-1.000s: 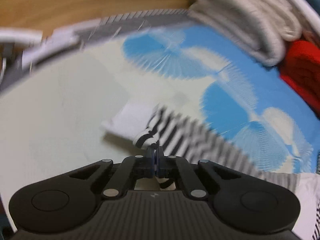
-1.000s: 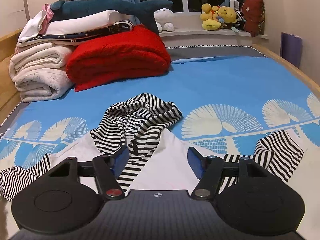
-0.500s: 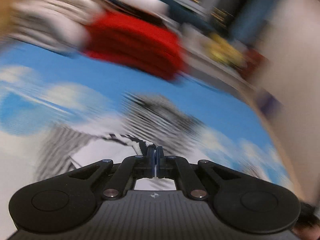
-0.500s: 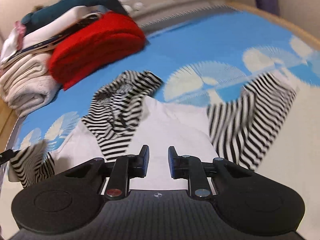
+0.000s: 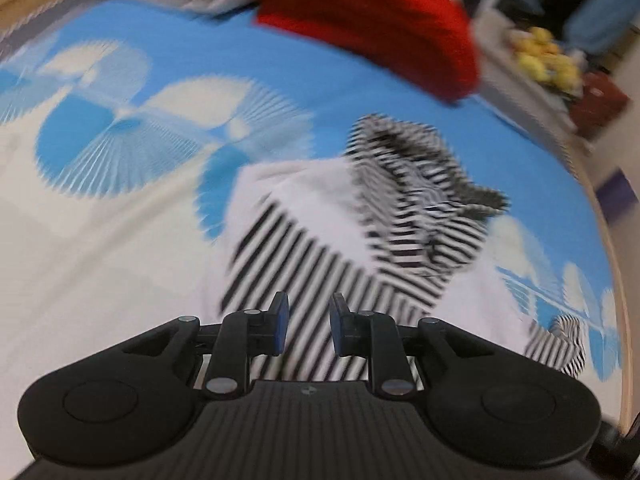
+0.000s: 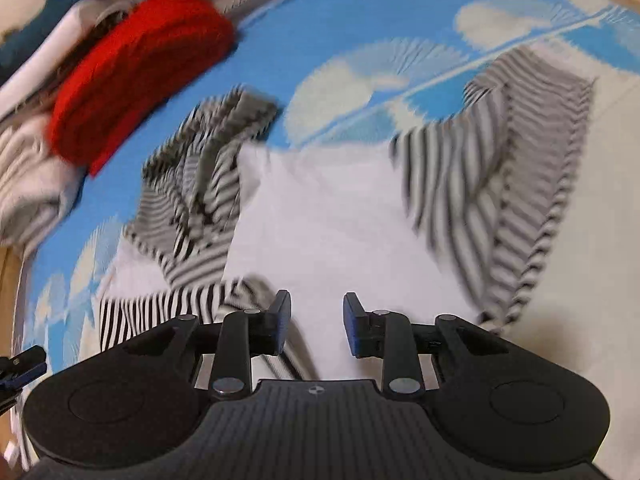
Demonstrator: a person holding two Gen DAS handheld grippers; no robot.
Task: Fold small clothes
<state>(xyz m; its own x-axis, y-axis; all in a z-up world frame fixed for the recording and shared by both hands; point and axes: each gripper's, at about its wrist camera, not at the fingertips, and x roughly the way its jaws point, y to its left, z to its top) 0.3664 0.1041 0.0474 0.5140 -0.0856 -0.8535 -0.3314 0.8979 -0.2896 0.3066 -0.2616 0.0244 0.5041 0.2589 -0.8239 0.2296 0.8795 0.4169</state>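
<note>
Left tool [image 5: 306,322], opening, seemingly empty above striped top [image 5: 320,264].

Bright, even indoor light; both fisheye views motion-blurred, edges bent and smeared

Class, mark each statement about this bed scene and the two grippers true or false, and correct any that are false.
1. The hooded top has a white body and striped sleeves. True.
2. The left gripper clamps a sleeve. False: its jaws are opening, nothing pinched between them.
3. A red folded blanket lies beyond the hood. True.
4. The right gripper holds the hood. False: its jaws are opening over the white body, empty.
5. The bedsheet is plain green. False: blue with white fans.
</note>
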